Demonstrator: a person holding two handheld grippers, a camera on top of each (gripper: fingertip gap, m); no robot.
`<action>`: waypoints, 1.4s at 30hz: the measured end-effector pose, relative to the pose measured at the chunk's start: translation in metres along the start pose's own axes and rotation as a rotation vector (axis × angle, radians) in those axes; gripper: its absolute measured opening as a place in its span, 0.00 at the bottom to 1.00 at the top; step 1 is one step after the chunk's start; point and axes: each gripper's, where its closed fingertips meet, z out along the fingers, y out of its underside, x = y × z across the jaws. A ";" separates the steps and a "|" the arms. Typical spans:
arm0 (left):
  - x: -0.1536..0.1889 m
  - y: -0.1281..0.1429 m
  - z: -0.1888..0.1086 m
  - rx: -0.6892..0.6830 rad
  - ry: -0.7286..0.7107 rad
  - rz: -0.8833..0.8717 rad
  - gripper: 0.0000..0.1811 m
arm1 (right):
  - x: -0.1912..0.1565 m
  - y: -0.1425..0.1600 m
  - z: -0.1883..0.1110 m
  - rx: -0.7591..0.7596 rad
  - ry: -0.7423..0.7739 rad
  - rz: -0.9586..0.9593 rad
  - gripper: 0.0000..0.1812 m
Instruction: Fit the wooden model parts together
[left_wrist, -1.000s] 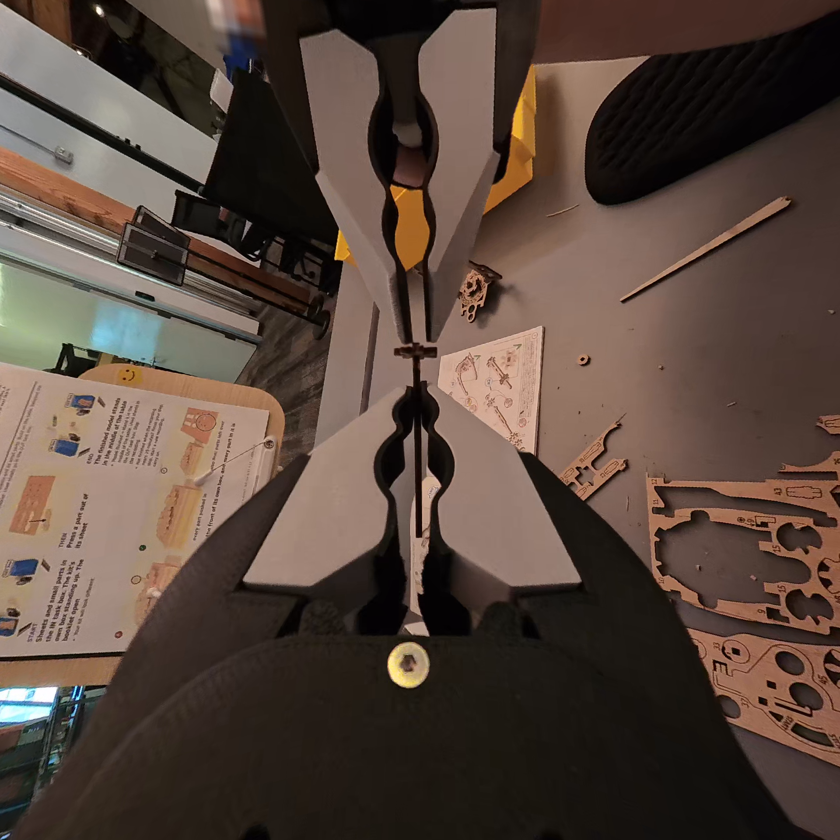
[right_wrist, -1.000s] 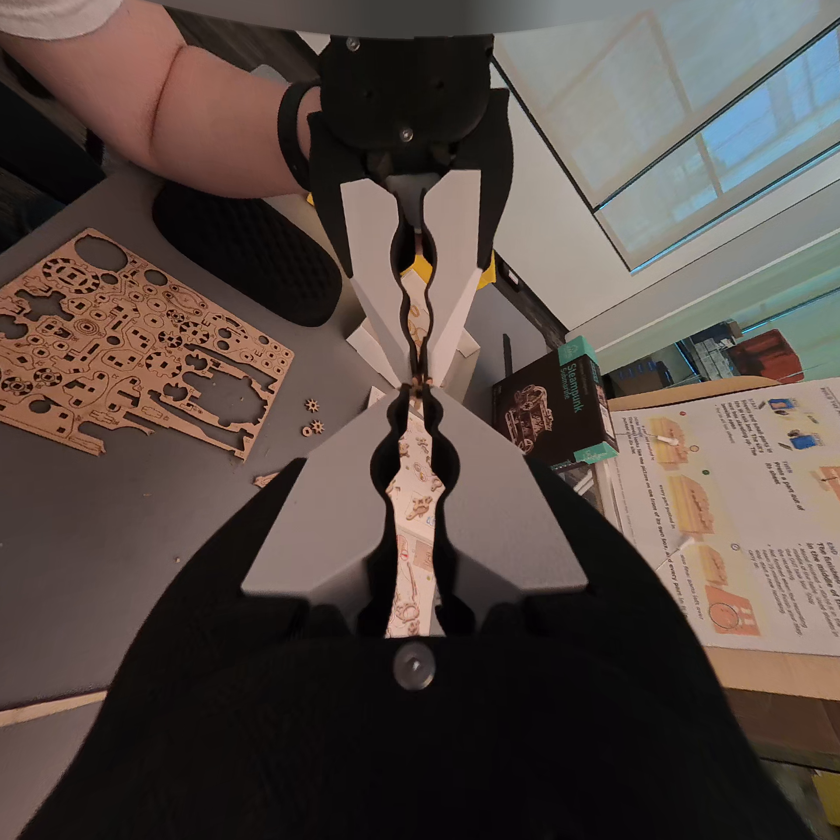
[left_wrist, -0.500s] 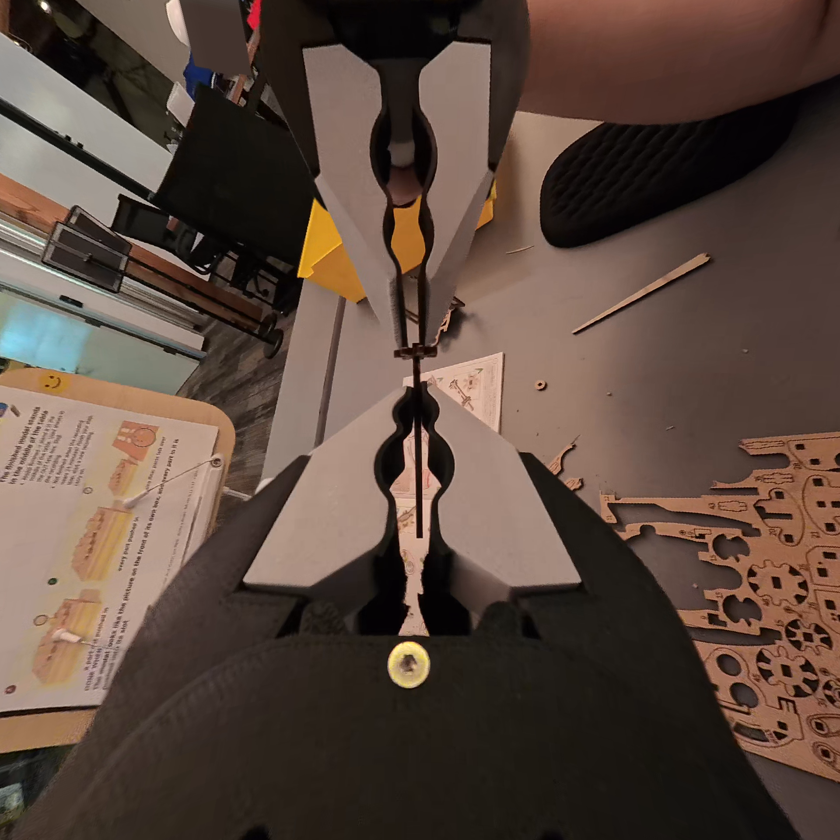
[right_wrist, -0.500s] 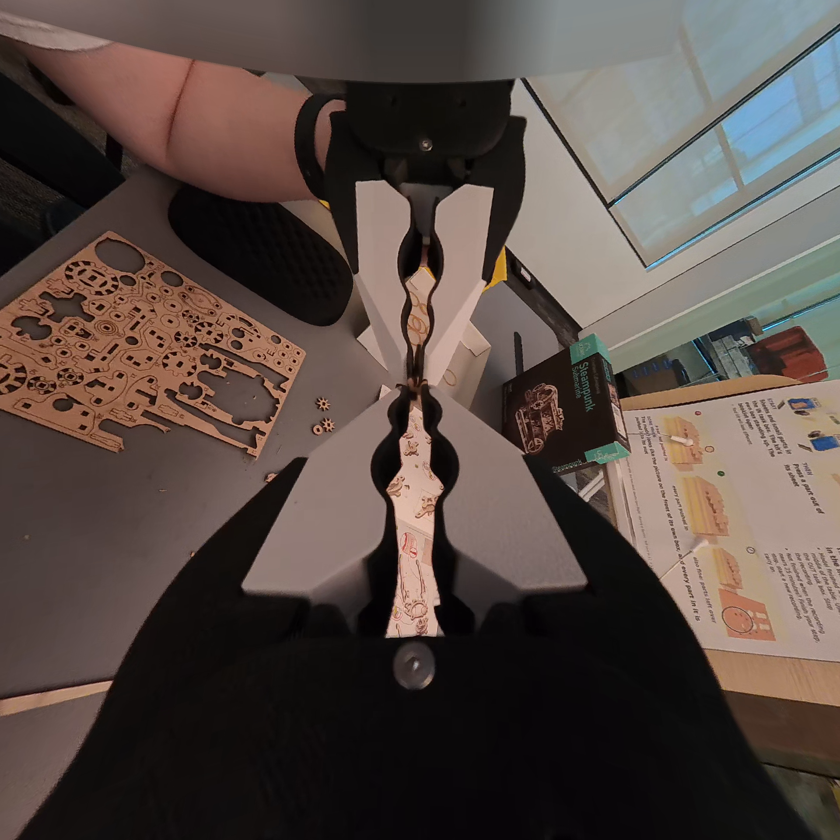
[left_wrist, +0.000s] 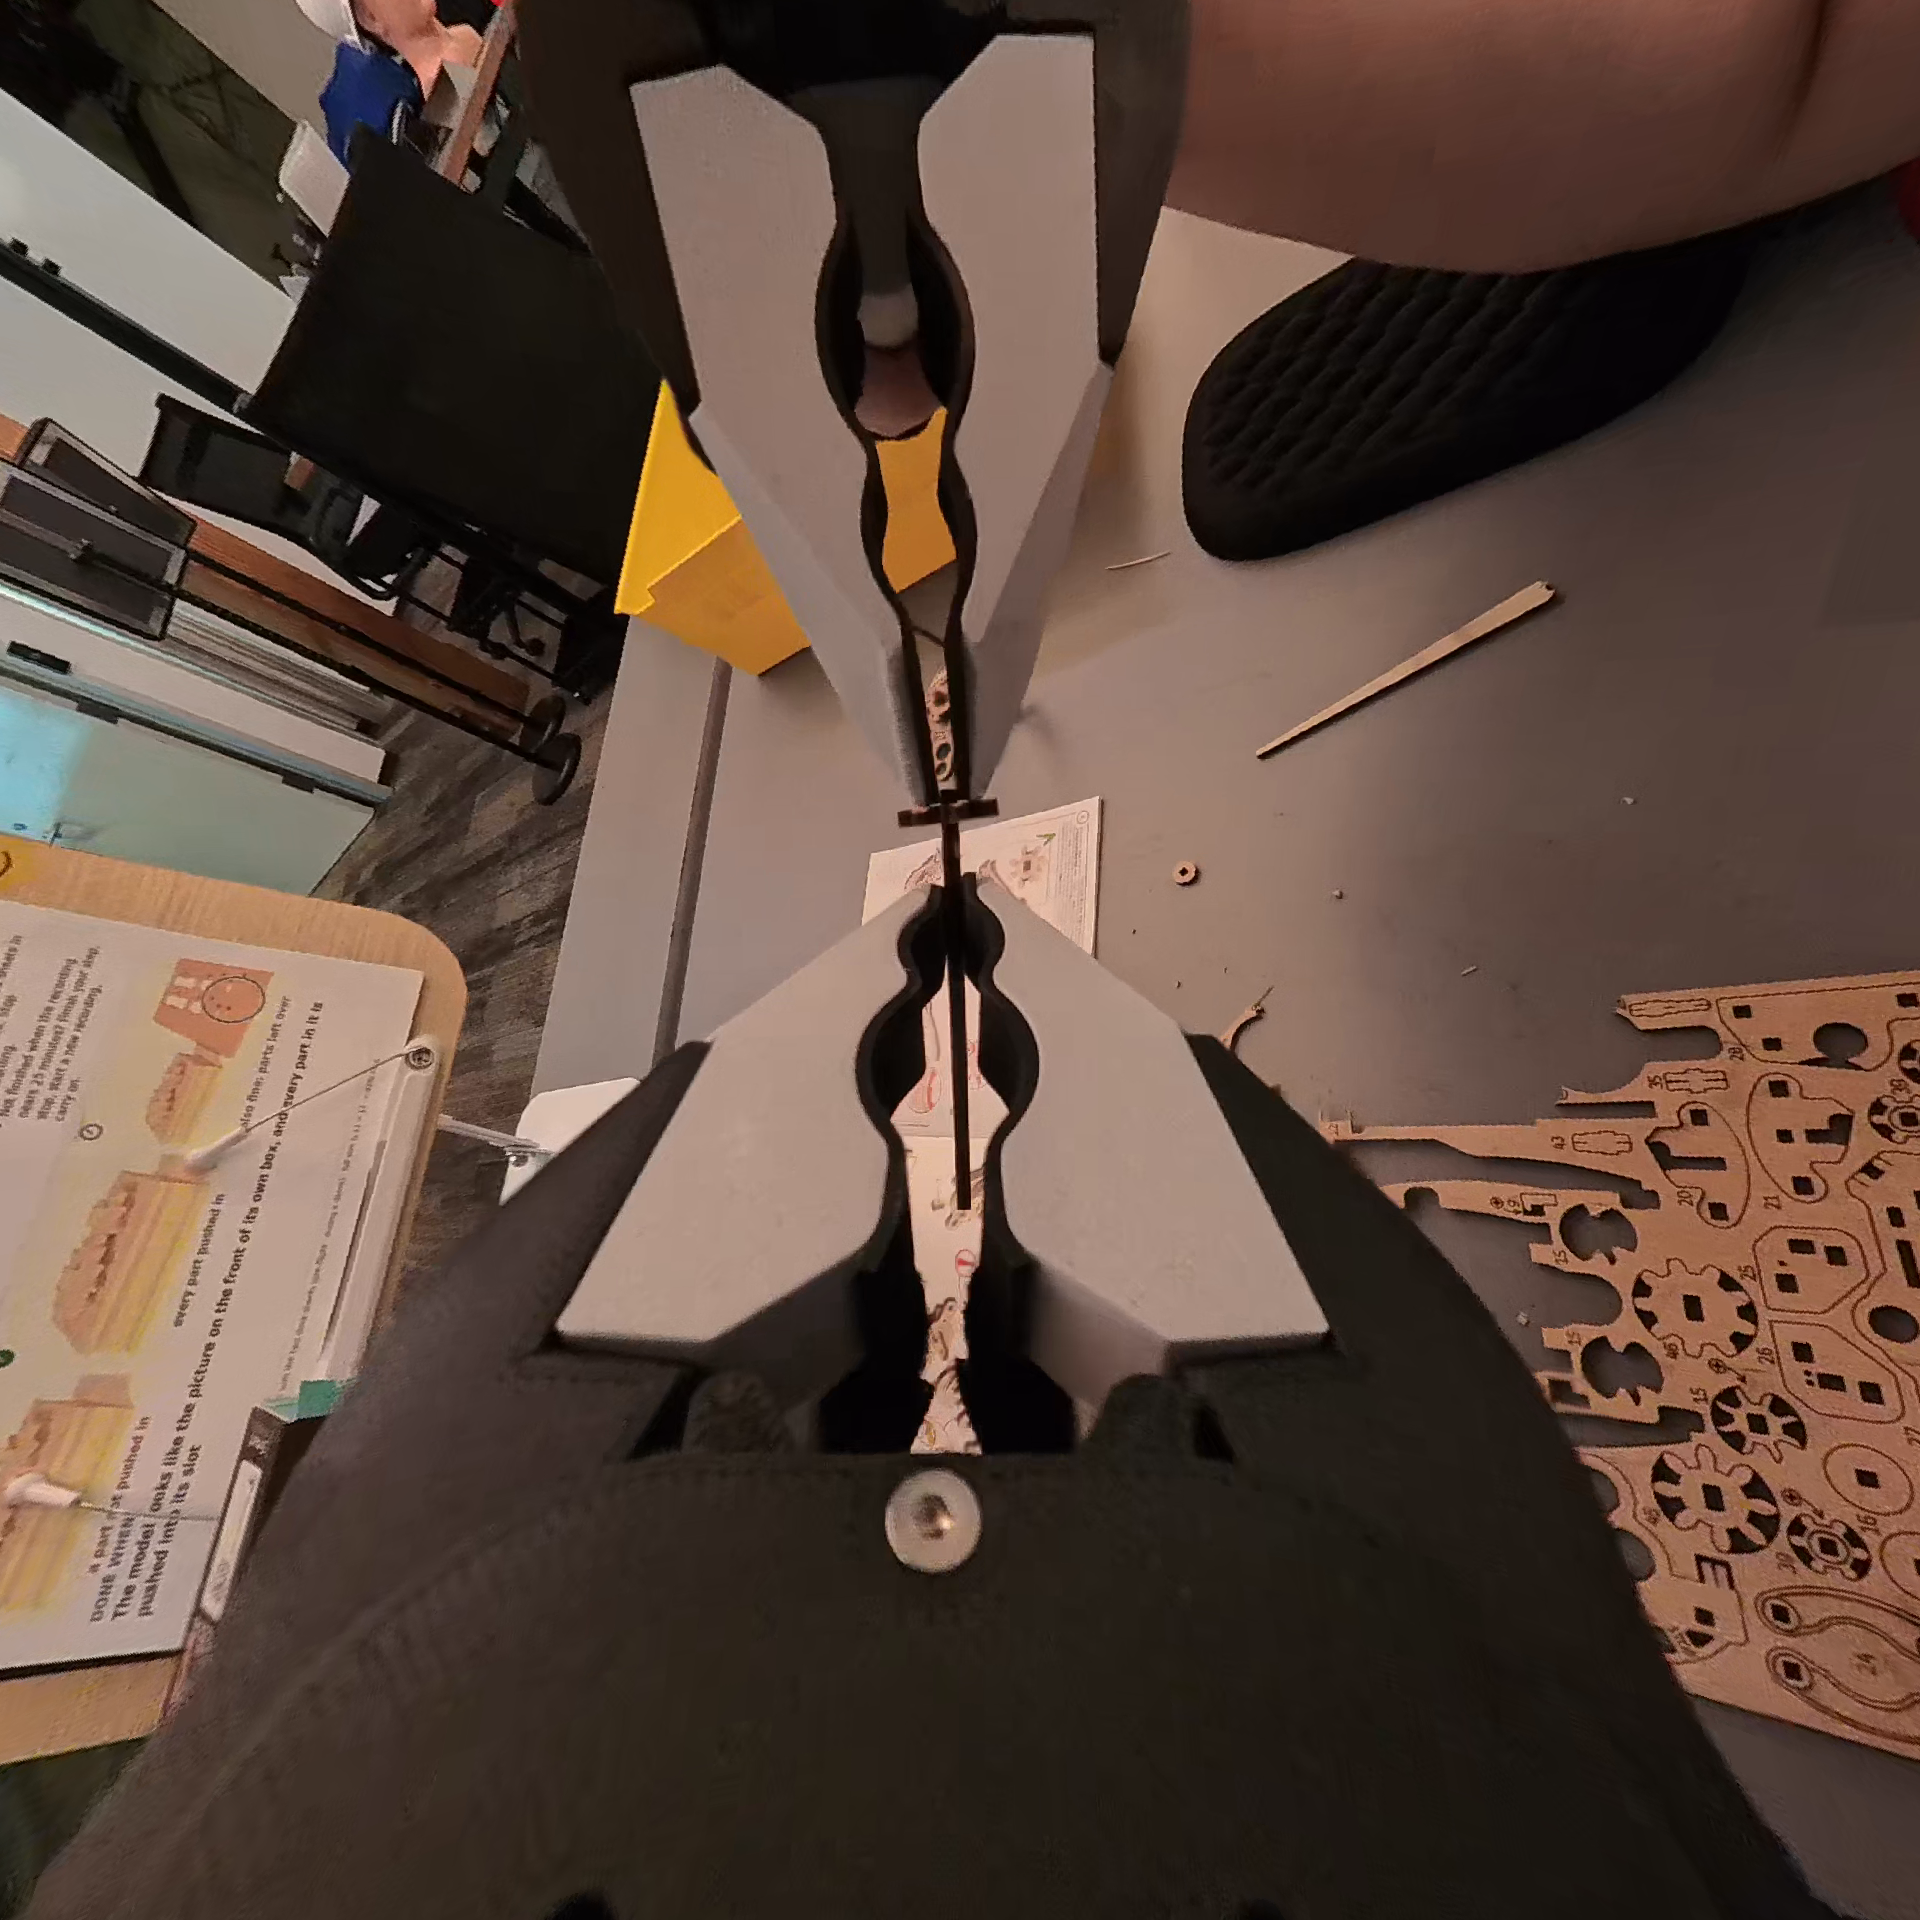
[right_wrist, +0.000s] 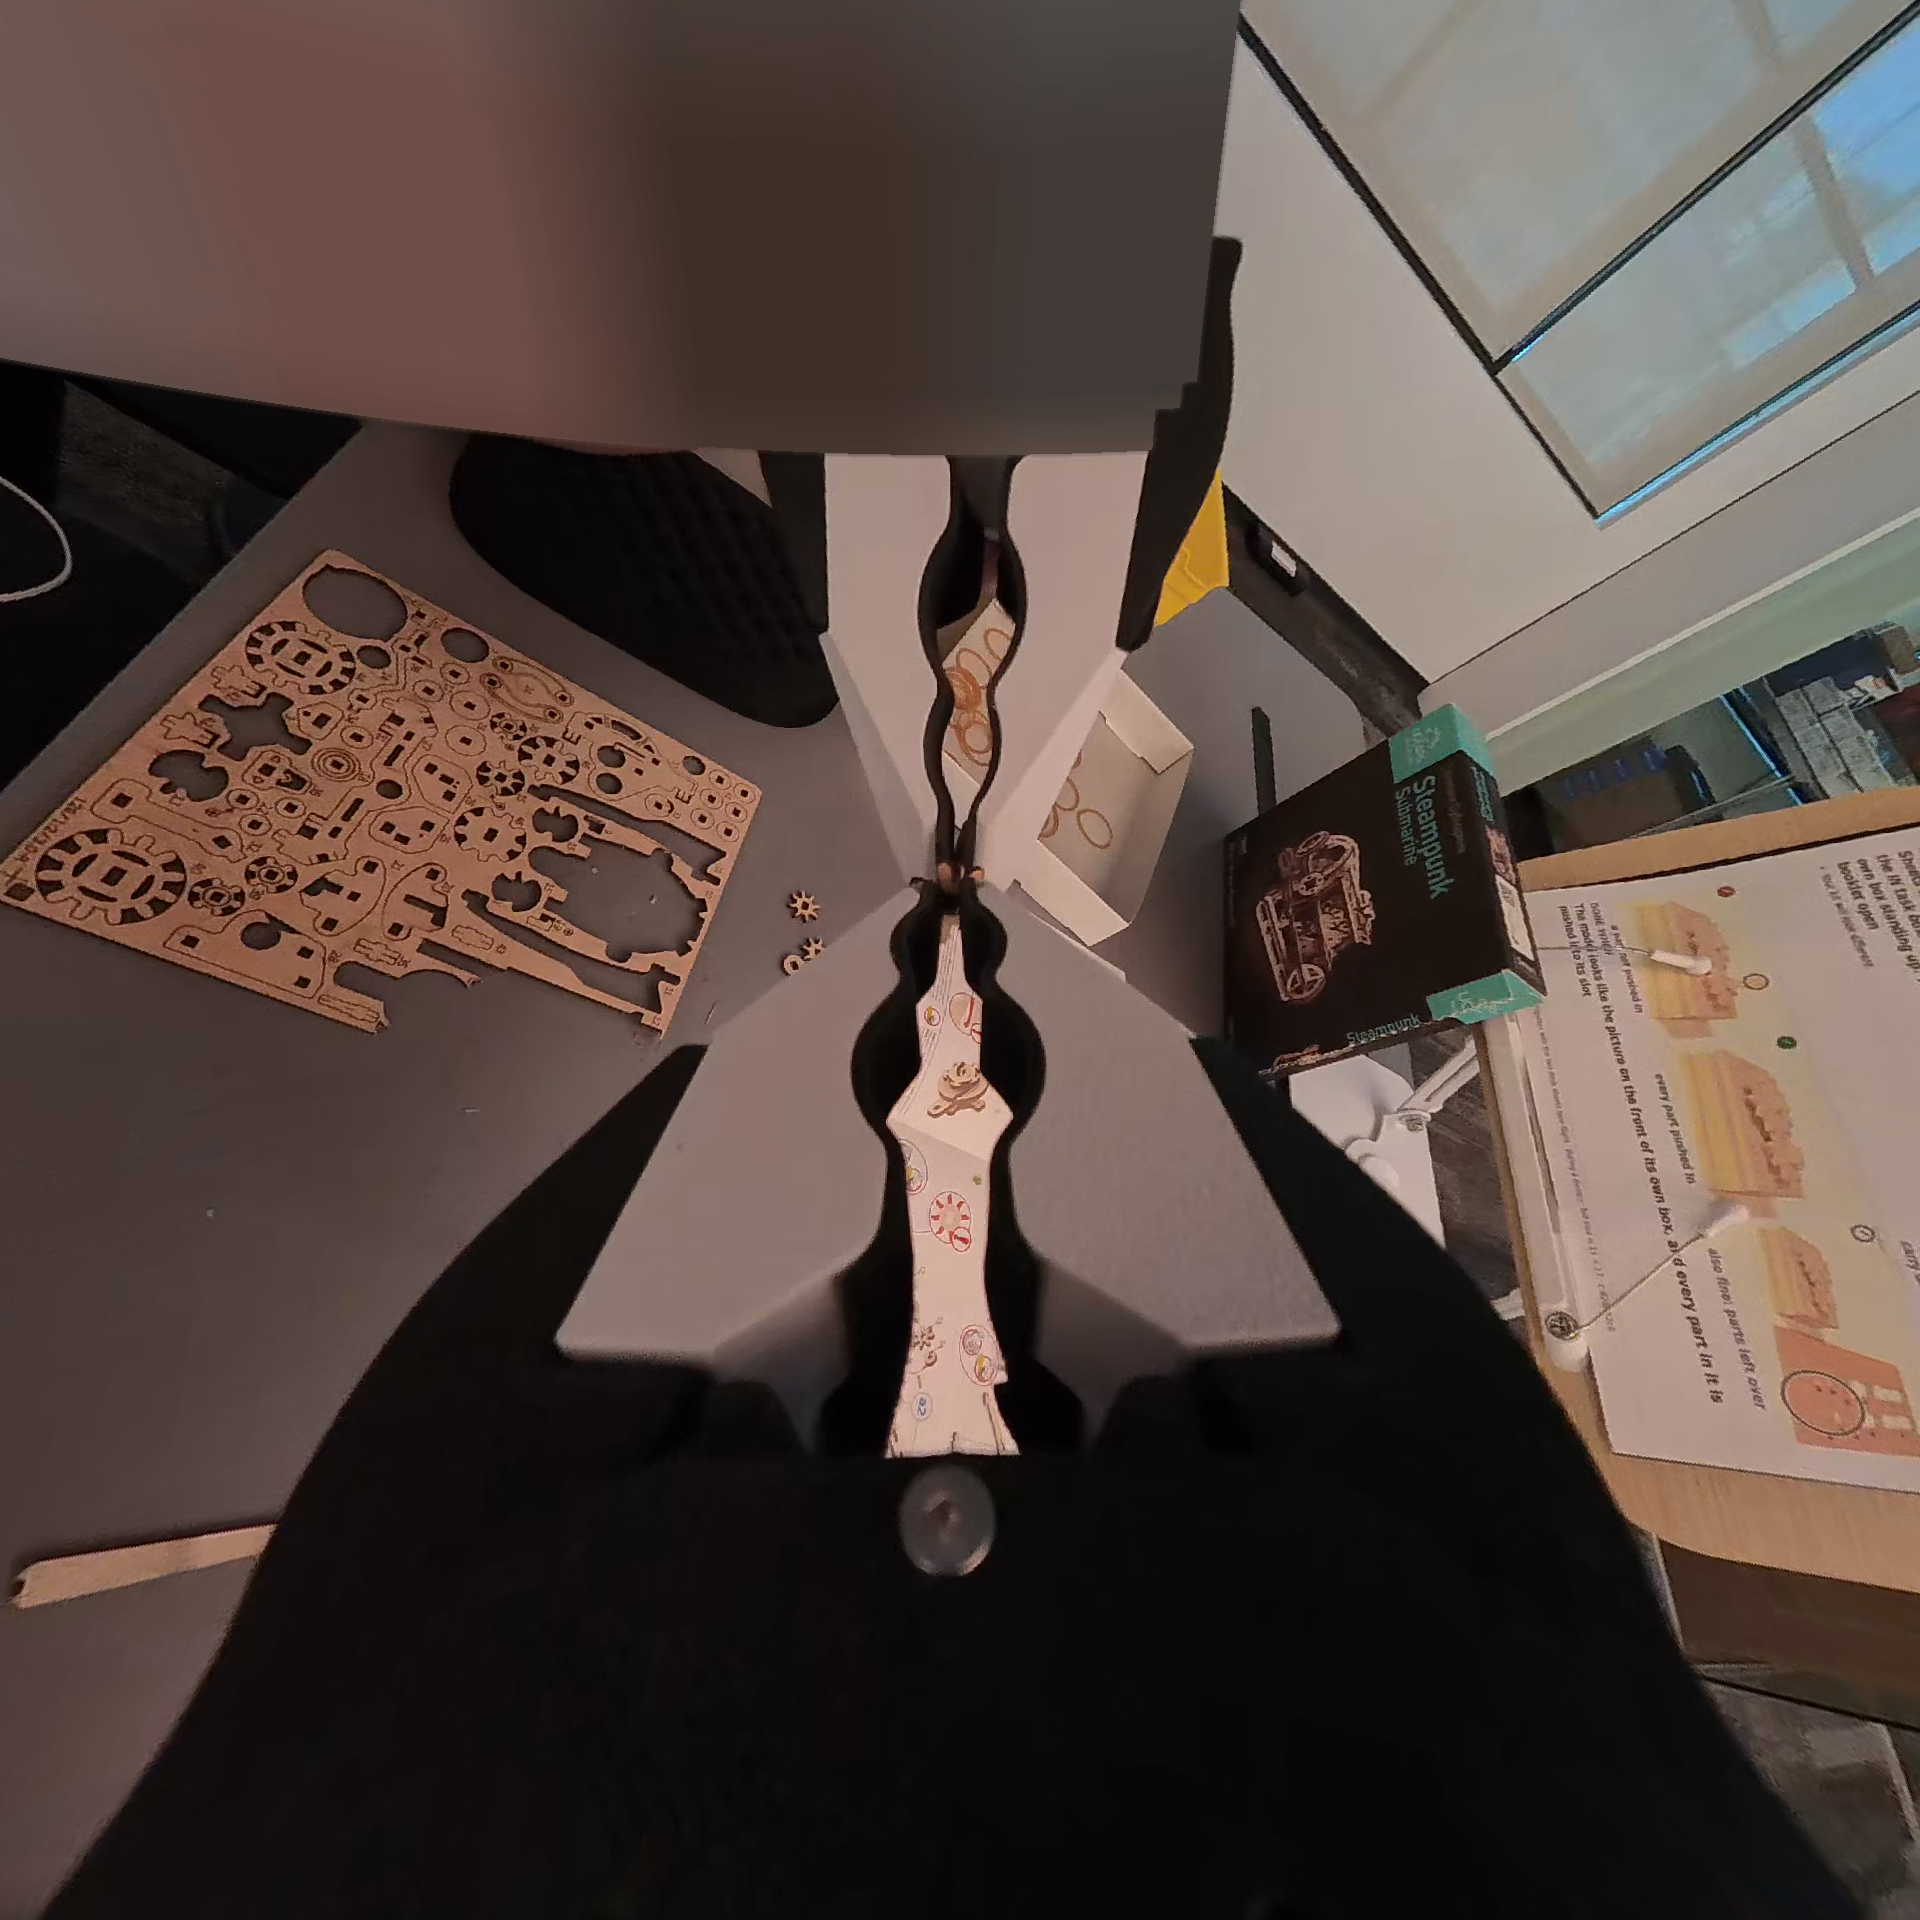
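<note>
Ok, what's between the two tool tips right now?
A small wooden crosspiece on the thin strip the left tool grips; seen in left wrist view.

Met tip to tip above the grey table (left_wrist: 1558, 831), the left gripper (left_wrist: 954, 883) and right gripper (left_wrist: 940, 769), with a thin wooden strip (left_wrist: 961, 1039) edge-on between the left's fingers and a small crosspiece (left_wrist: 945, 814) across its far end. Lay flat beneath them, a folded instruction leaflet (left_wrist: 1060, 862). To the right in the left wrist view, a cut-out wooden sheet (left_wrist: 1714, 1299); beyond it a loose wooden stick (left_wrist: 1403, 670), then a padded armrest (left_wrist: 1455, 416). Behind the right gripper, a storage bin (left_wrist: 696, 561) at the table edge. Left, off the table, an instruction board (left_wrist: 156, 1247). In the right wrist view, stood right of the grippers, a kit box (right_wrist: 1371, 894), next to an open tray of rubber bands (right_wrist: 1091, 821); left, two tiny gears (right_wrist: 802, 925) just beside the sheet.
</note>
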 end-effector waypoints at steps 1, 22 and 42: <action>-0.001 -0.001 0.000 0.016 0.006 -0.017 0.00 | 0.001 -0.001 -0.001 0.002 0.002 0.004 0.01; -0.031 -0.039 -0.011 0.548 0.292 -0.961 0.00 | 0.056 -0.037 -0.039 0.531 0.179 0.291 0.17; -0.041 -0.025 -0.008 0.472 0.146 -0.845 0.00 | 0.060 -0.017 -0.005 0.605 -0.196 0.955 0.06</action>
